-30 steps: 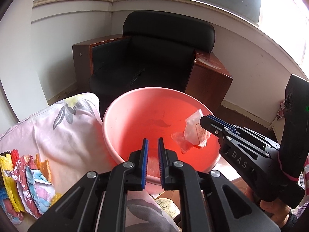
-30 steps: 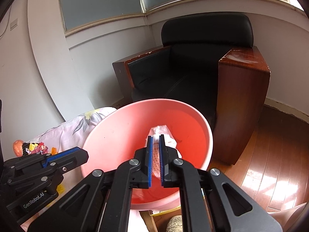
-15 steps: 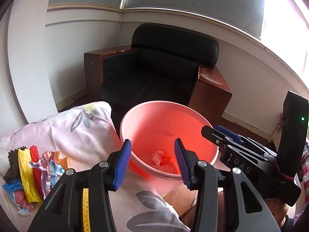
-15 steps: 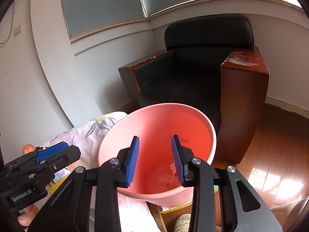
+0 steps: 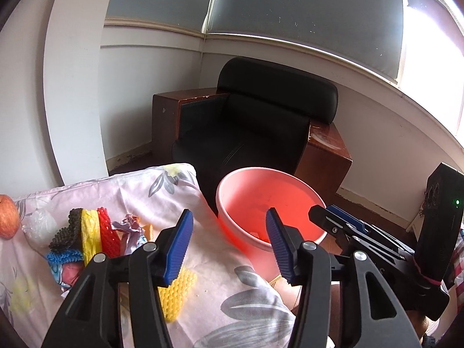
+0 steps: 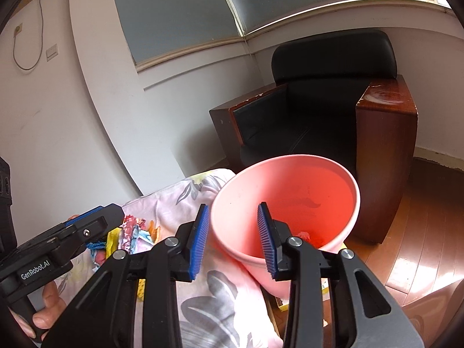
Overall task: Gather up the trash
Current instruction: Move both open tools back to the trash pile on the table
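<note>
The pink bucket (image 5: pixel 269 203) is standing beside the flowered bedding (image 5: pixel 145 194), ahead of both tools, with crumpled trash (image 6: pixel 303 235) lying at its bottom. The left tool (image 5: pixel 229 246) is hovering over the bedding's edge, its blue pads spread wide with nothing between them; its jaws have just been opening. The right tool (image 6: pixel 233 239) is hanging just short of the bucket's near rim, pads also apart and holding nothing, having just opened too. Both tools are pointing forward and tilted down. A pile of foam fruit nets and wrappers (image 5: pixel 95 232) is lying on the bedding left of the left tool, and a yellow foam net (image 5: pixel 174 295) is lying under it. Compared with a second ago, when the right tool was pinching a white wrapper over the bucket, both tools are sitting farther back and higher, and the wrapper is gone from the pads.
</note>
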The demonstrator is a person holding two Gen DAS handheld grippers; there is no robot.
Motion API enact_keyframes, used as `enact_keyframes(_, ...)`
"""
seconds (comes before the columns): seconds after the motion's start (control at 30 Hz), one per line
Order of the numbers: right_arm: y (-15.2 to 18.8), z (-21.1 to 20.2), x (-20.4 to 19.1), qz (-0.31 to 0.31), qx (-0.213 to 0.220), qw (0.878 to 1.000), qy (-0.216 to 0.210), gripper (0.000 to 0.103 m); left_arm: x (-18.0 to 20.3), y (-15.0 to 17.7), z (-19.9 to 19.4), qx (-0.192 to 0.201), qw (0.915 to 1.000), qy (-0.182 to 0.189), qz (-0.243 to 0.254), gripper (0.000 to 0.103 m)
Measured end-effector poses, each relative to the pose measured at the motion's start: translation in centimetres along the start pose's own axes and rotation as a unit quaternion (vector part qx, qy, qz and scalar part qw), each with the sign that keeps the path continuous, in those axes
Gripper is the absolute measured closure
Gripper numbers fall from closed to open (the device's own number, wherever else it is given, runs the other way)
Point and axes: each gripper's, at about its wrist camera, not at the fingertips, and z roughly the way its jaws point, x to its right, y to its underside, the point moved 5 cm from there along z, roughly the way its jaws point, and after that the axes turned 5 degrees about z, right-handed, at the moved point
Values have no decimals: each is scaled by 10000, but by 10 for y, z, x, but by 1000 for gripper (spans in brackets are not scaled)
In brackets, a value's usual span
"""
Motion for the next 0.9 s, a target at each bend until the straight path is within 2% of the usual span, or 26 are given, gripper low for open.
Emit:
enact_keyframes(0.33, 20, -11, -34, -18, -128, 9992, -374, 68, -29, 17, -44, 194, 9990, -399, -68, 48)
enact_keyframes(0.9, 43, -10, -59, 43, -390, 9976, -577, 68, -78, 48, -88, 234, 9956, -850, -331, 45)
